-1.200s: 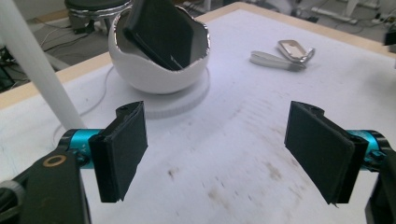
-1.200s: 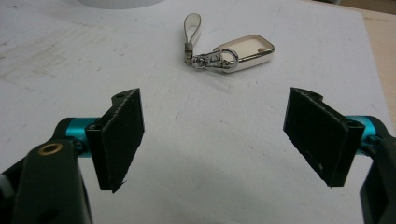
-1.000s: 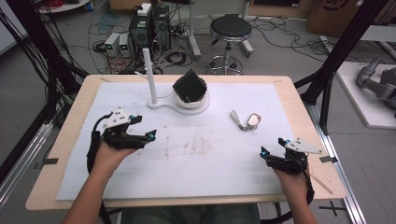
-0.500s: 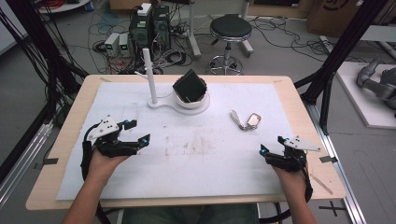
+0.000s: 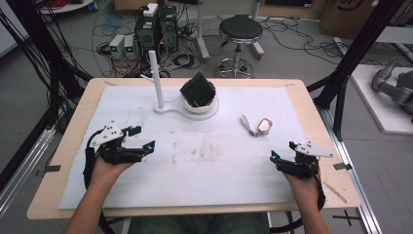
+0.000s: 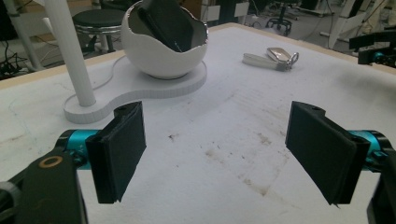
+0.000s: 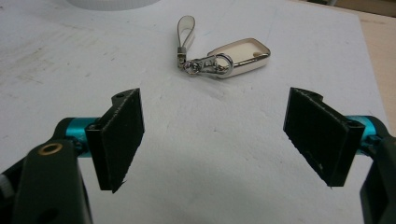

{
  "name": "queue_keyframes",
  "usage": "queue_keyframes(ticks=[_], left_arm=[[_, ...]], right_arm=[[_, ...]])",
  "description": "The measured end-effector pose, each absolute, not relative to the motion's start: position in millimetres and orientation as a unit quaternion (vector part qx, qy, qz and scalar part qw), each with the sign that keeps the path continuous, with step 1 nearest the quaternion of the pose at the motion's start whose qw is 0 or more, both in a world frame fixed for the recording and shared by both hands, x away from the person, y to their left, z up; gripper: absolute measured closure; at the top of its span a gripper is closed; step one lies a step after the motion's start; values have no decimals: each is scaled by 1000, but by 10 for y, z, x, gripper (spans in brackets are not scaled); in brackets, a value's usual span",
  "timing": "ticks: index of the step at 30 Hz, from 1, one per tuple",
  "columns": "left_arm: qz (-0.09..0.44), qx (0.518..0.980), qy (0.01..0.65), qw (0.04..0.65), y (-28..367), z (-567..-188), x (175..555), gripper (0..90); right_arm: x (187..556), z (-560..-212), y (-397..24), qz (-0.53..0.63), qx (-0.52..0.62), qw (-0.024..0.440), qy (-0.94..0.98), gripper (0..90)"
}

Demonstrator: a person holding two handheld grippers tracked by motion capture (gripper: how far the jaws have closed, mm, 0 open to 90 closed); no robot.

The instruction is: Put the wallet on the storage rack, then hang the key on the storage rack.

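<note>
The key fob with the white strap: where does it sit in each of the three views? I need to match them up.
High view: the key fob lies right of centre on the white mat, ahead of the right gripper.
Left gripper view: upper right, beyond the open jaws.
Right gripper view: top centre, straight ahead between the open jaws.
Shared landmark: the white stand base.

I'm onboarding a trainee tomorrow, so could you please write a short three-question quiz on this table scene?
1. True or false: the key fob lies inside the white eggshell-shaped bowl.
2. Which gripper is nearer the key fob: A) left gripper B) right gripper?
3. Fill in: the dark cube-shaped object sits in the ____.

Key: 1. False; it lies flat on the white mat, apart from the bowl. 2. B. 3. Bowl, beside the white post on the same base.
</note>
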State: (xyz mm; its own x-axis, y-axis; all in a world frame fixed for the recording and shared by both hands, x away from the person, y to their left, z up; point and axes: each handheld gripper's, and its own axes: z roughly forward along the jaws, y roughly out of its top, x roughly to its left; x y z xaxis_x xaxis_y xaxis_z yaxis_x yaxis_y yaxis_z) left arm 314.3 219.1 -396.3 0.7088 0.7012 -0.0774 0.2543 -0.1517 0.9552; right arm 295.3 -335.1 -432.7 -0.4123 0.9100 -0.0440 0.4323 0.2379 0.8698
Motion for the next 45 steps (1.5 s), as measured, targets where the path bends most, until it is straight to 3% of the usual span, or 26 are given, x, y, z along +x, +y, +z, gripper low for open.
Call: queue_keyframes(ticks=[17,28,40,45], left_arm=[[200,744,330,546,2172,-3976,3110,201],[200,744,334,543,2221,-4004,3090,201],[200,739,344,544,2287,-4021,3057,201],[200,739,344,543,2295,-4030,3056,201]], right_arm=[[3044,-4241,-3193,425,446,279,736,207],[3500,-4159,-2903,395,441,277,757,207],[4045,-4243,-2580,352,433,244,793,210],[4106,-4365,-2526,326,437,228,807,279]])
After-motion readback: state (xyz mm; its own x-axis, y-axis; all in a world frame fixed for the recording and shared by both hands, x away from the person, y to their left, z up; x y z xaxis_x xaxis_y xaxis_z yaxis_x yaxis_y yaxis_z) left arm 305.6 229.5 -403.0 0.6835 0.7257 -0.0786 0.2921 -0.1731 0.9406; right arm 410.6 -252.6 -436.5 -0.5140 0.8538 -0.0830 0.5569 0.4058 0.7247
